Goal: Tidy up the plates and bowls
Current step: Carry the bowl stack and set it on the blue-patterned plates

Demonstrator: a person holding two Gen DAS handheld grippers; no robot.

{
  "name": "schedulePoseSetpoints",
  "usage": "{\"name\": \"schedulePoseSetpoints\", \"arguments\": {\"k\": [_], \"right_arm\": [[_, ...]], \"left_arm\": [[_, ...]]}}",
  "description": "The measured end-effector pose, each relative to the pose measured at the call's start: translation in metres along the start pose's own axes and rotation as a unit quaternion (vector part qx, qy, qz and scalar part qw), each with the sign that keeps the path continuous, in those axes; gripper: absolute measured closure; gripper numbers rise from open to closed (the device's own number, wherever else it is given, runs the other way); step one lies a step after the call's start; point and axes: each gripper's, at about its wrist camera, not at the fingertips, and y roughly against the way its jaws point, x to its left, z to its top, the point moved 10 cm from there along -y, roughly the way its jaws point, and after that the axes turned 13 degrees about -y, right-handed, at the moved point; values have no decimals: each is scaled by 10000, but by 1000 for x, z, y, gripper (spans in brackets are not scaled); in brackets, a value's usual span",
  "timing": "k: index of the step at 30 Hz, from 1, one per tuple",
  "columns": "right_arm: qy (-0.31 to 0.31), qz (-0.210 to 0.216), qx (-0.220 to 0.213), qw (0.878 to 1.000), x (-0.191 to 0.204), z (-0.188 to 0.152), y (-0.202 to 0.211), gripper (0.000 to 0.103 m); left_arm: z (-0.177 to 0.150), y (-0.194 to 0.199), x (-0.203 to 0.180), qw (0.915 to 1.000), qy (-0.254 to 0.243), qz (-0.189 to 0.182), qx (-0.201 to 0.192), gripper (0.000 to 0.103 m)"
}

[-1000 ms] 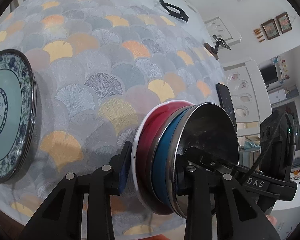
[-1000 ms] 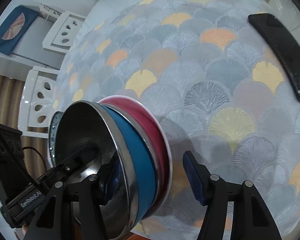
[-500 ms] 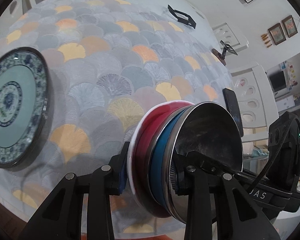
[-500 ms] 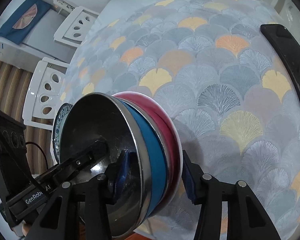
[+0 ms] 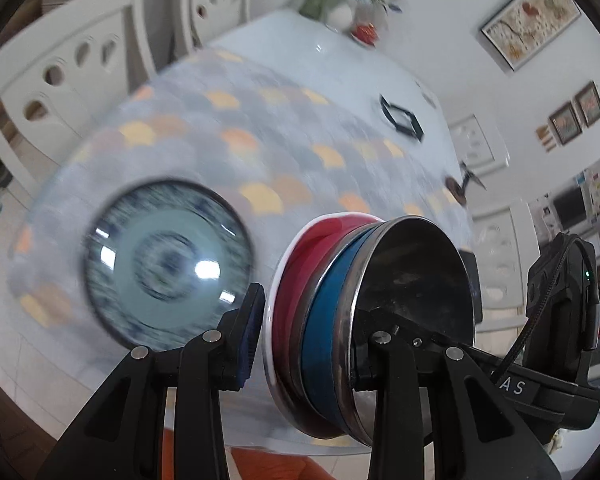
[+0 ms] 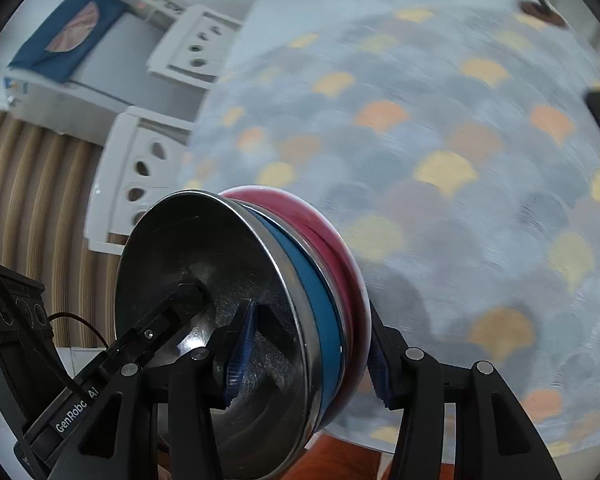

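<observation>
Both gripper pairs, left gripper (image 5: pixel 305 344), right gripper (image 6: pixel 306 354), pinching stacked bowls (image 5: pixel 340 304) on edge, rims facing sideways

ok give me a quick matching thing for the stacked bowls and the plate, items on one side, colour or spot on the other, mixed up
Items:
1. innermost bowl
2. middle bowl
3. outermost bowl
4. patterned plate

Descriptions:
A. red
B. lying on the table, held by no tool
C. shiny metal
D. blue

Pairs: 1-C, 2-D, 3-A, 4-B
</observation>
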Motion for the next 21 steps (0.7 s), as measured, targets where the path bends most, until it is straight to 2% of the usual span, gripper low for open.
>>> {"name": "schedulePoseSetpoints", "arguments": {"k": [4,8,13,21], "right_arm": [[23,116,229,9997,45,-4,-21,53],[190,38,198,9996,81,-9,-45,53],[91,-195,252,9995,89,-13,-79,53],[-196,-730,256,9968,81,-8,-114,53]], "left_arm": [[13,23,41,9998,53,98,-166,73],[17,27,81,9997,135,43,-189,73],[11,5,112,9997,173,-184,45,73],[7,-27,131,9974,69,-524,488,73]]}}
